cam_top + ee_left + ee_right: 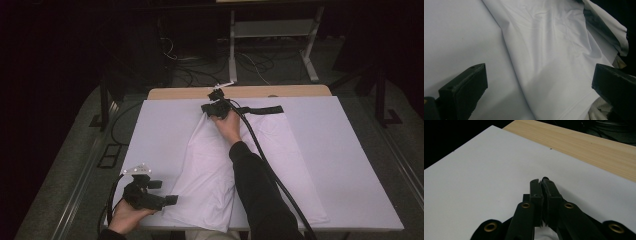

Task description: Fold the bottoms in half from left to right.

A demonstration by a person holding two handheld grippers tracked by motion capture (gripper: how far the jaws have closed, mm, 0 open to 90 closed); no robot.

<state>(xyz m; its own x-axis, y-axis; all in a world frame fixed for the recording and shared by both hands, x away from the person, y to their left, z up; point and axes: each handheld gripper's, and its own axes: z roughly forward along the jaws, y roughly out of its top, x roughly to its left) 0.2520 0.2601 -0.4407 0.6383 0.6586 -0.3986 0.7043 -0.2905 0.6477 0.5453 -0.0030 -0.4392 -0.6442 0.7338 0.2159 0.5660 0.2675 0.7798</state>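
One white garment (220,165) — it looks like a T-shirt, though the folds hide its cut — lies in the middle of the high view on a white sheet (340,165) that covers the desk (300,91), running from the far edge at upper centre down to the near edge at lower centre. There are two tools. The right tool (215,106) sits at the garment's far end, upper centre of the high view, and its own view shows the jaws pressed together with a sliver of white cloth (544,233) at their base, so it appears clamped on the garment's far edge. The left tool (167,200) rests at lower left, just beside the garment's near corner, jaws wide apart and holding nothing; in its own view the garment (549,62) lies between and beyond them. The step in hand looks like spreading or straightening the garment — one end pinned, the other not yet taken. The next move probably calls for the left tool to close on the near hem without catching the sheet beneath.
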